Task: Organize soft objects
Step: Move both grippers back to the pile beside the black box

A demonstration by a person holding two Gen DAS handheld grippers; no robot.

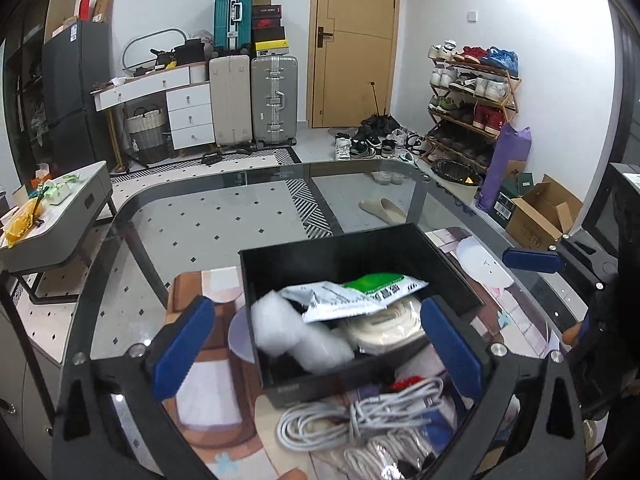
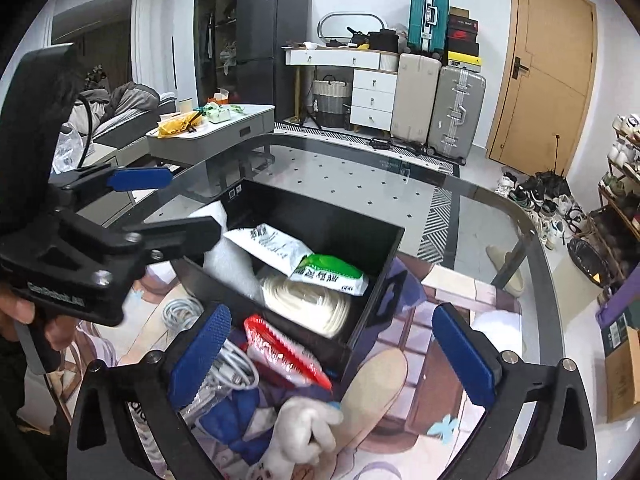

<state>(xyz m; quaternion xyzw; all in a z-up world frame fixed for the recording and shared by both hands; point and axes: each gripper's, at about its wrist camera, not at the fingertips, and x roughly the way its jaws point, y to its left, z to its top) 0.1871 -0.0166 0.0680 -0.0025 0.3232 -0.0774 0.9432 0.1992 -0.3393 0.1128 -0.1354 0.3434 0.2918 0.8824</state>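
Soft-goods sort, partly done: black bin (image 1: 360, 256) holds foam wrap (image 1: 296, 332), pouch (image 1: 352, 294), cream coil (image 2: 308, 300).
Outstanding, six o'clock of bin: white cable (image 1: 352, 412), red packet (image 2: 284, 354), plush toy (image 2: 296, 436); left gripper (image 1: 316, 344) and right gripper (image 2: 332, 356) both spread, empty.

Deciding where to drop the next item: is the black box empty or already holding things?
Holding things: black box contains white bubble wrap, a green-and-white packet and coiled cream rope.

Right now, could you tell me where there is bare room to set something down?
The glass table is bare beyond and left of the black box, and the mat right of the box is open. The box and the pile of cables and the plush toy in front of it are crowded.
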